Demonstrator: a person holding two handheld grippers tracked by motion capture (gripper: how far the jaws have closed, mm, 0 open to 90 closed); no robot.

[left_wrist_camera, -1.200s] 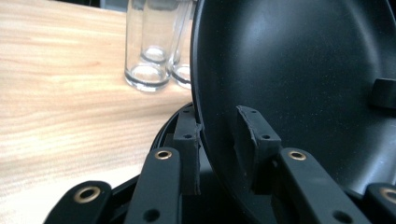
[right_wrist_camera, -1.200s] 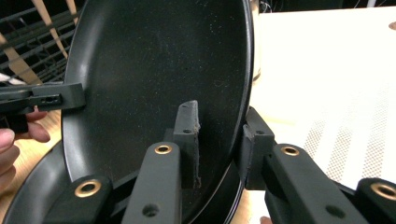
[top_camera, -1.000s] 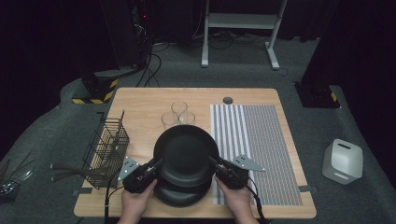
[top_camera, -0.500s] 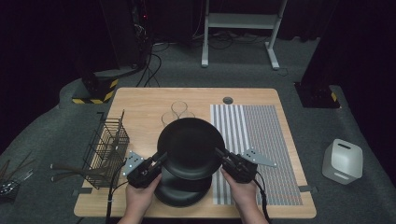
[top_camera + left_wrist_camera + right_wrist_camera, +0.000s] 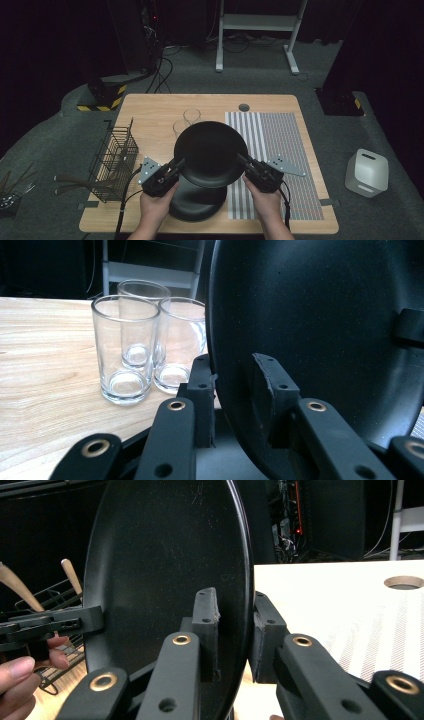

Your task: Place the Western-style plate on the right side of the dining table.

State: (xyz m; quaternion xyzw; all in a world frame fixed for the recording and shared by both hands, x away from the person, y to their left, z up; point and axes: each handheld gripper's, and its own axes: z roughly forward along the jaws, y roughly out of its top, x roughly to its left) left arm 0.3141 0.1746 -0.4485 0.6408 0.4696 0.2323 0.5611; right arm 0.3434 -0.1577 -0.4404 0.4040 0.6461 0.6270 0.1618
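Note:
A black plate (image 5: 210, 152) hangs above the table, held level between both grippers. My left gripper (image 5: 178, 166) is shut on its left rim and my right gripper (image 5: 243, 163) on its right rim. In the left gripper view the pads clamp the plate (image 5: 320, 330) edge at my left gripper (image 5: 232, 371). In the right gripper view my right gripper (image 5: 235, 604) pinches the plate (image 5: 165, 570) rim, and the left gripper (image 5: 50, 622) grips the far side. A second black plate (image 5: 196, 204) lies on the table underneath, near the front edge.
Three clear glasses (image 5: 125, 350) stand just beyond the lifted plate, partly hidden by it in the high view. A wire basket (image 5: 114, 160) with wooden utensils sits at the table's left. A striped mat (image 5: 280, 145) covers the right side. A white box (image 5: 366, 172) rests on the floor.
Both hands have raised the upper plate off the lower one and carried it slightly away from the person, toward the glasses. More of the lower plate now shows.

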